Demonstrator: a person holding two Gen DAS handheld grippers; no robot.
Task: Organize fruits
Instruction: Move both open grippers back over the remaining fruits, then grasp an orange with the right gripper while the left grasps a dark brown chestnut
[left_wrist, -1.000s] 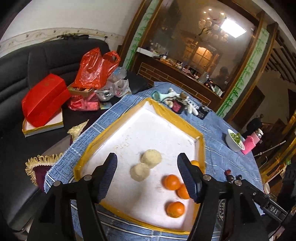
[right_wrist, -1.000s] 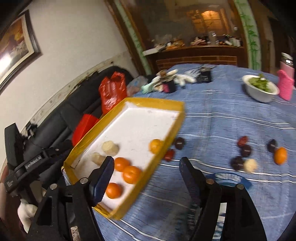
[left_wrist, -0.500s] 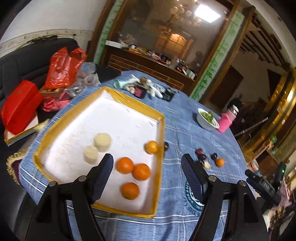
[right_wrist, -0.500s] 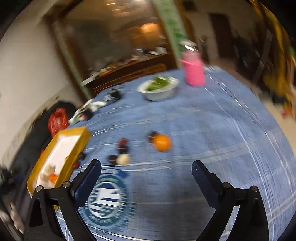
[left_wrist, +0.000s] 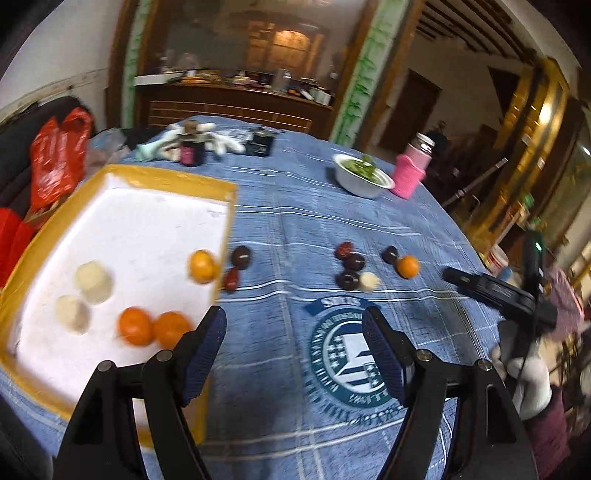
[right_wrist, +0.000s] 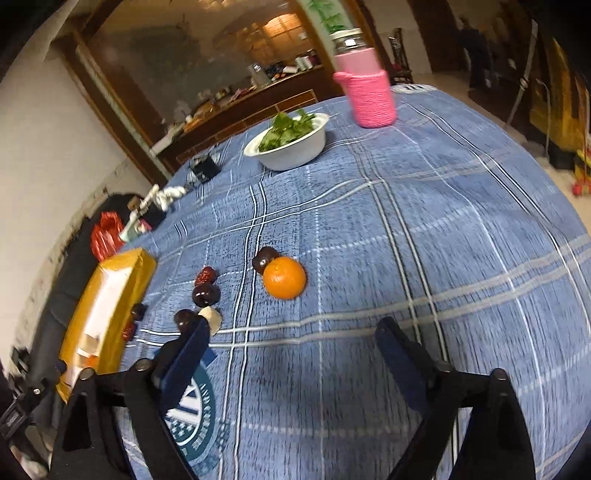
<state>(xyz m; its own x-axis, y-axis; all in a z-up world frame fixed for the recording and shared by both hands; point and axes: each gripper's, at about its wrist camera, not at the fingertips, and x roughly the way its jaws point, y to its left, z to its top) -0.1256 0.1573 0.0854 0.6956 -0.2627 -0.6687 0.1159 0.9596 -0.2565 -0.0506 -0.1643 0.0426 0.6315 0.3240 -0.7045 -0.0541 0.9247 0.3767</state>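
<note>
A yellow-rimmed white tray lies at the table's left and holds several oranges and two pale round fruits. On the blue cloth, a loose orange lies beside a dark fruit; it also shows in the left wrist view. More dark fruits and a pale one lie left of it. Two dark fruits sit by the tray's rim. My left gripper is open and empty above the cloth. My right gripper is open and empty, just short of the loose orange.
A white bowl of greens and a pink-sleeved jar stand at the far side. Small items cluster at the table's back. A red bag lies on the black sofa left. A round logo marks the cloth.
Both grippers have swung right, away from the tray toward the loose fruits. The right gripper has come closer to the loose orange. Both stay open.
</note>
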